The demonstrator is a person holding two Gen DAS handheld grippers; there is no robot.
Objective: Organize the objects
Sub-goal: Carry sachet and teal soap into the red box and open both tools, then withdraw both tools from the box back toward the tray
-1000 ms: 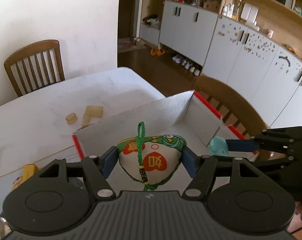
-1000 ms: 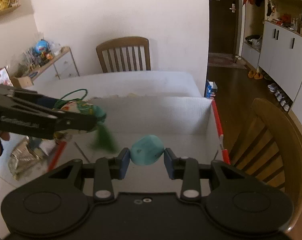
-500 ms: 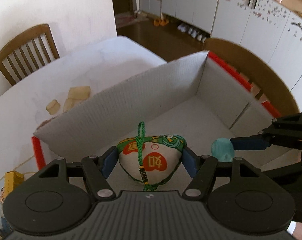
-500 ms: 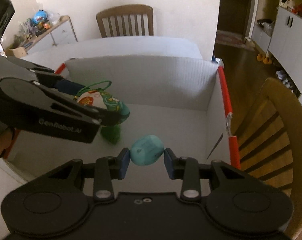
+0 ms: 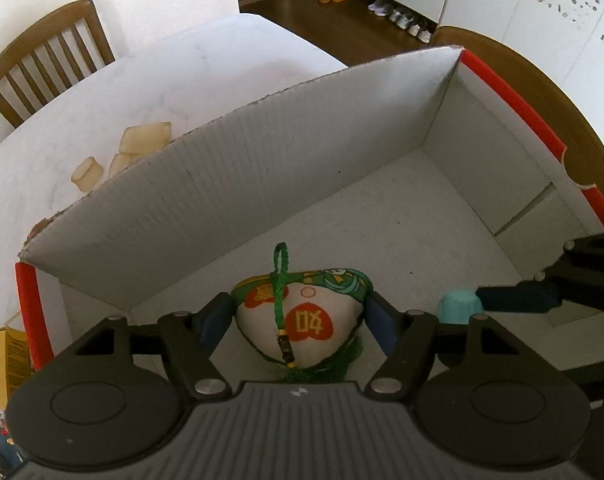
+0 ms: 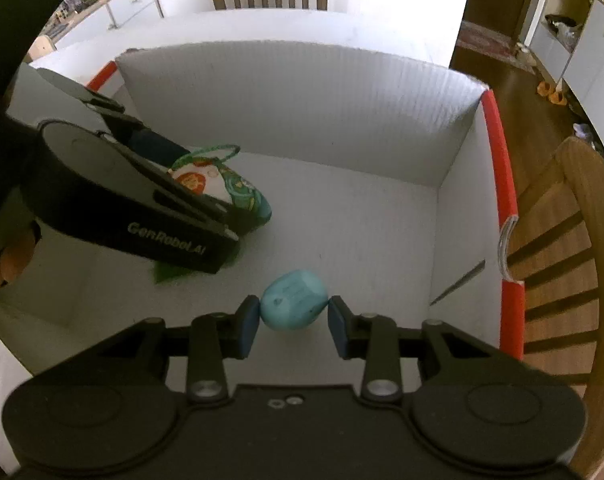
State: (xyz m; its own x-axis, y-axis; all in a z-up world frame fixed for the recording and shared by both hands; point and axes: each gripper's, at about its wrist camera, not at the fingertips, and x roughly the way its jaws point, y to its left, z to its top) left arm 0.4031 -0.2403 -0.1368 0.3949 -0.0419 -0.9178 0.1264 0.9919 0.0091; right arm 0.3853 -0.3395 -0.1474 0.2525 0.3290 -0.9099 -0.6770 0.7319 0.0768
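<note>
Here, inside white box: left gripper, jaws just opening, flanking embroidered sachet; right gripper clamping teal egg.

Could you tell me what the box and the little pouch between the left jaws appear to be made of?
The box looks like white corrugated cardboard: fine parallel ribs line its matt walls, with red edging. The pouch seems printed fabric, soft and stuffed, with a braided green cord.
</note>
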